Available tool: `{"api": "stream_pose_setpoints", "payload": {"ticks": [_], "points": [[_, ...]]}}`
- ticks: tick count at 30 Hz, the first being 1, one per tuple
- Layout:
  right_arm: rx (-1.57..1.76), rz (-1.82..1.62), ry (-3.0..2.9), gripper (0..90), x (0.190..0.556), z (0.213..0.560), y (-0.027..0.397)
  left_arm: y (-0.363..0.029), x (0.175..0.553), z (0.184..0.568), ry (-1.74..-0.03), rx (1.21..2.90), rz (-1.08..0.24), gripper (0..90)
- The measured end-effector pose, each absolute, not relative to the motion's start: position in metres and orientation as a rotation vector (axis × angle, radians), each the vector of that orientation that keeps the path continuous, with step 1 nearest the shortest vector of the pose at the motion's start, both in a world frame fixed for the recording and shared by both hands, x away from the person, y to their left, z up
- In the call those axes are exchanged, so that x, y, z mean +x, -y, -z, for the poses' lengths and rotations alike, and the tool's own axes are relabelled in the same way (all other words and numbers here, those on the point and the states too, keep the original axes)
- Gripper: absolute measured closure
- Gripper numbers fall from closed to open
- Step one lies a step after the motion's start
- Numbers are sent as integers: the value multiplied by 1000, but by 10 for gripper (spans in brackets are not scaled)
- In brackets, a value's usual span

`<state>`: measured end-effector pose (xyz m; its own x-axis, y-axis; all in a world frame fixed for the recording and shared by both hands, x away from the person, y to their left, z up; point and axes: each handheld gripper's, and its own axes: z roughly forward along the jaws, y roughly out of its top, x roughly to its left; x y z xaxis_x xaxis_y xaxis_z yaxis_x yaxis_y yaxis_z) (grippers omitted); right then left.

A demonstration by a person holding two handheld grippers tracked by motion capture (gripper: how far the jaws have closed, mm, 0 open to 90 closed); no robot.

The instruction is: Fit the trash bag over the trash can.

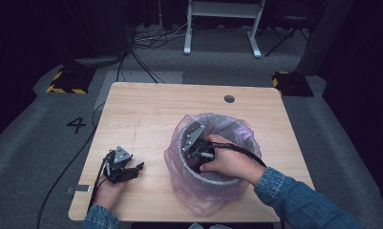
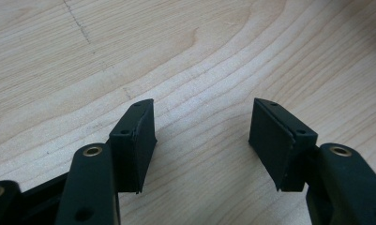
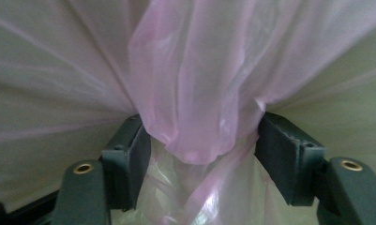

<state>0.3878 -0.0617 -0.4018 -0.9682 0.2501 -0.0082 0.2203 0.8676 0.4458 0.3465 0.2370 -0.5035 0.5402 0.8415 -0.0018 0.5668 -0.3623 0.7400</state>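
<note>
A round grey bin stands on the right half of a pale wood table, toward the near edge. A thin pink bag lines it, its loose top folded out over the rim and hanging down the outside.

The right hand reaches down into the bin from the near side, holding the right gripper inside the liner. In the right gripper view, a bunched fold of the pink bag sits between the right gripper jaws. The jaws stand wide apart, and the film drapes over both pads without being pinched.

The left gripper rests low over the table near its front left corner, well apart from the bin, held by the left hand. In the left gripper view, the left gripper jaws are spread wide with nothing between them, just bare wood beneath.
</note>
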Motion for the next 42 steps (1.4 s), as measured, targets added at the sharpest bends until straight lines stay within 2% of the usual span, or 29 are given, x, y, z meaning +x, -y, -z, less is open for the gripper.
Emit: {"api": "stream_pose_setpoints", "payload": {"ticks": [4,10,16,21,32,42], "points": [[414,-760,-2972,357,391,394,66,-237,347,504,-1134,2070,-496,409],[518,-935,-2848,316,392,353,84,-237,347,504,-1137,2071,-498,407],[555,-1079,-2723,315,390,312,109,-236,347,504,-1138,2070,-494,403],[601,-1118,-2638,315,390,291,135,-236,347,504,-1139,2068,-492,402],[742,-1061,-2546,315,390,293,192,-236,348,504,-1141,2065,-491,400],[751,-1074,-2513,323,392,298,204,-236,348,504,-1142,2067,-491,399]]}}
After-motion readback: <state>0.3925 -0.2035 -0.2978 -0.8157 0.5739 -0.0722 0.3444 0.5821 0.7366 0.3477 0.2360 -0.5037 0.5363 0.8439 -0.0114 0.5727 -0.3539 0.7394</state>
